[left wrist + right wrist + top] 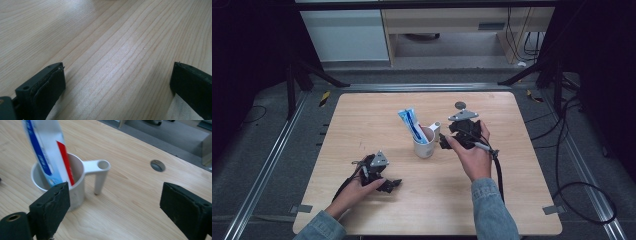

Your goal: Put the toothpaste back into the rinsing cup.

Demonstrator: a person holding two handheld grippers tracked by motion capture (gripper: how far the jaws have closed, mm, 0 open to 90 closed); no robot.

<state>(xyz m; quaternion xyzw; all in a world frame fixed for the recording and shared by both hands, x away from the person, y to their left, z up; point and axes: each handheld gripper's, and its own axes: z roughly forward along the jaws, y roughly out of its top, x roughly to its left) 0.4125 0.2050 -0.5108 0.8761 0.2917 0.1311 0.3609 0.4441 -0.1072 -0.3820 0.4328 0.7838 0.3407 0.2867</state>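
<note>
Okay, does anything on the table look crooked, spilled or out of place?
Nothing spilled or damaged. The toothpaste tube stands in the white cup leaning to one side rather than upright, propped against the rim. The cup itself sits upright on the table.

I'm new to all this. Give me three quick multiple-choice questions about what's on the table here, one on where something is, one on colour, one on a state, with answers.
1. Where is the toothpaste tube?
A. Flat on the table
B. Standing in the cup
C. Between the left gripper's jaws

2. What colour is the cup?
A. White
B. Green
C. Black

3. How do the right gripper's jaws stand?
A. Clamped on the cup's handle
B. Shut on nothing
C. Open, holding nothing

Answers:
1 B, the tube leans out of the cup's mouth.
2 A, its wall and handle are white.
3 C, bare table shows between the two pads in the right gripper view.
</note>
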